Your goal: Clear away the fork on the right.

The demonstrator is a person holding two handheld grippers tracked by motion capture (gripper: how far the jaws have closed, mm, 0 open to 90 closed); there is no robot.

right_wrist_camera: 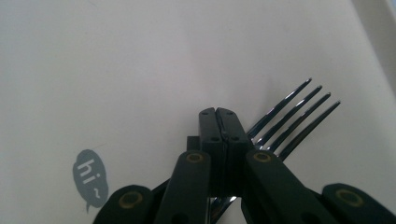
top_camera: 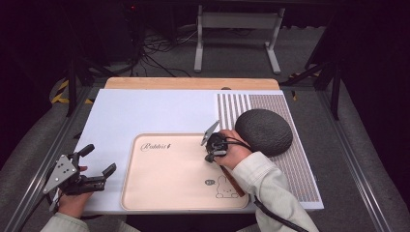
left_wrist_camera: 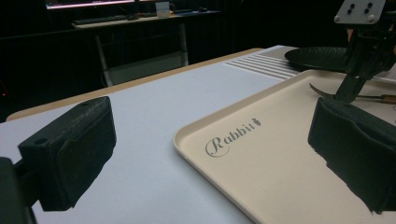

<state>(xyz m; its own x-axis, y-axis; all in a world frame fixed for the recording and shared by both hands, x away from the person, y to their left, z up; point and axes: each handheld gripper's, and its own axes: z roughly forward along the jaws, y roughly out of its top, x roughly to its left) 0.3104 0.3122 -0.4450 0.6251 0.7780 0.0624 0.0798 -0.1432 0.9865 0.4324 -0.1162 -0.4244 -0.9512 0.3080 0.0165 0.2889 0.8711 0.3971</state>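
My read: I'm mid-placement w/ the fork (right_wrist_camera: 299, 116). R gripper (right_wrist_camera: 220, 122) has its jaws pressed together, clamped on the fork's neck just behind the tines. Fork sits low over the tray (top_camera: 164, 193), right half, near the rabbit print (top_camera: 224, 187); "hi~" bubble (right_wrist_camera: 90, 179) shows on the tray floor just beside the jaws. Can't tell if the tines actually touch the tray or hang just above it.

Axis: in the high view the wooden handle (top_camera: 234, 182) runs back toward me and to the right, under my R hand (top_camera: 235, 153), so the long axis lies diagonal across the tray's right side. Tines point away from me, toward the tray's far edge; fork seems tilted, handle end lower.

L gripper (top_camera: 99, 162) idle, jaws wide apart, nothing between them, parked on the white mat (top_camera: 145, 111) near the tray's left edge, aimed across the tray.

Next, as I judge it: lower till the fork lies flat, then open R jaws gently and back off w/o dragging it. Dark round pad (top_camera: 264, 131) sits close beside my R hand, so retreat clear of it.
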